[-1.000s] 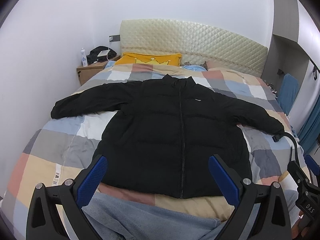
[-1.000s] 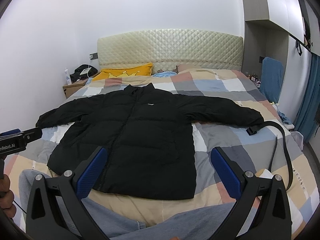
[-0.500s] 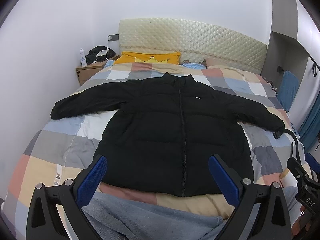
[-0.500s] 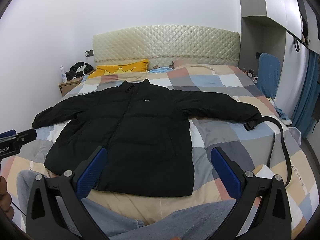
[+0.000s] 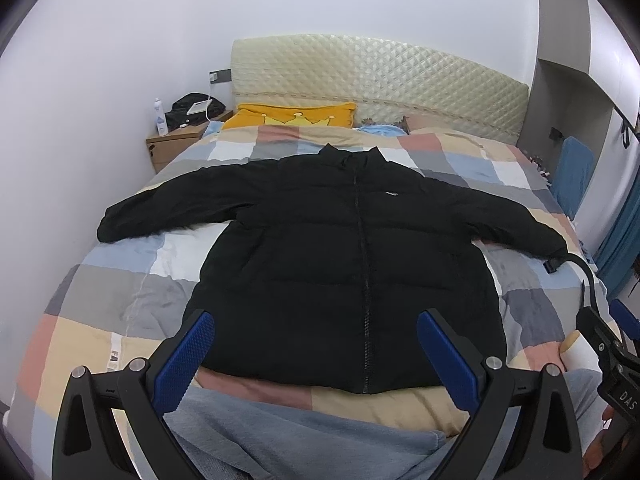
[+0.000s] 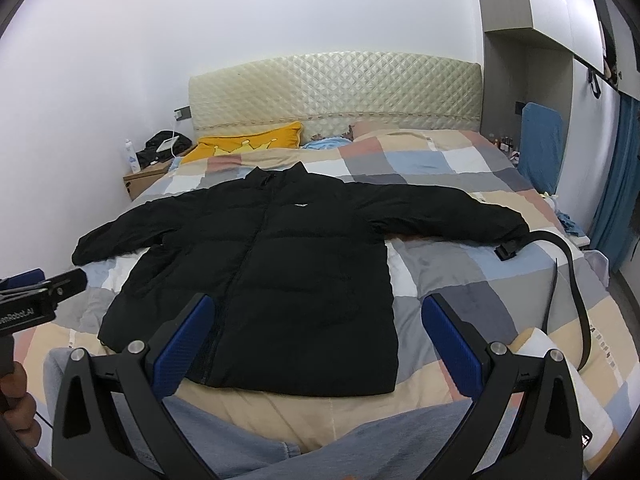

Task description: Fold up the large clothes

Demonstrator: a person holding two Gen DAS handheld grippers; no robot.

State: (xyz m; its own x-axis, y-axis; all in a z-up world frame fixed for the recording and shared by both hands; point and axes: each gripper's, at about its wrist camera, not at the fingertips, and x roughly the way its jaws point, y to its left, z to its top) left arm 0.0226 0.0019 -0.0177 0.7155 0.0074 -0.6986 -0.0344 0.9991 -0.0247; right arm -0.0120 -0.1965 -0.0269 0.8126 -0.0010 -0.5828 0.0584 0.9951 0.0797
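A black puffer jacket (image 5: pixel 352 248) (image 6: pixel 276 264) lies flat and zipped on the checked bedspread, collar toward the headboard, both sleeves spread out sideways. My left gripper (image 5: pixel 316 344) hovers open above the jacket's hem with nothing between its blue pads. My right gripper (image 6: pixel 316 328) is likewise open above the hem, a little to the right. Each gripper shows at the edge of the other's view: the right one (image 5: pixel 612 344), the left one (image 6: pixel 36 292). Neither touches the jacket.
A black strap with a buckle (image 6: pixel 568 280) curls off the right sleeve's cuff. Grey-trousered legs (image 5: pixel 304 436) lie at the bed's near edge. Yellow pillow (image 5: pixel 296 114), wooden nightstand (image 5: pixel 176 146) with a bottle, wall on the left, blue chair (image 6: pixel 540 144) on the right.
Both views have shifted slightly, with the jacket sitting a touch lower and closer in frame. Both grippers stay open and the jacket has not moved.
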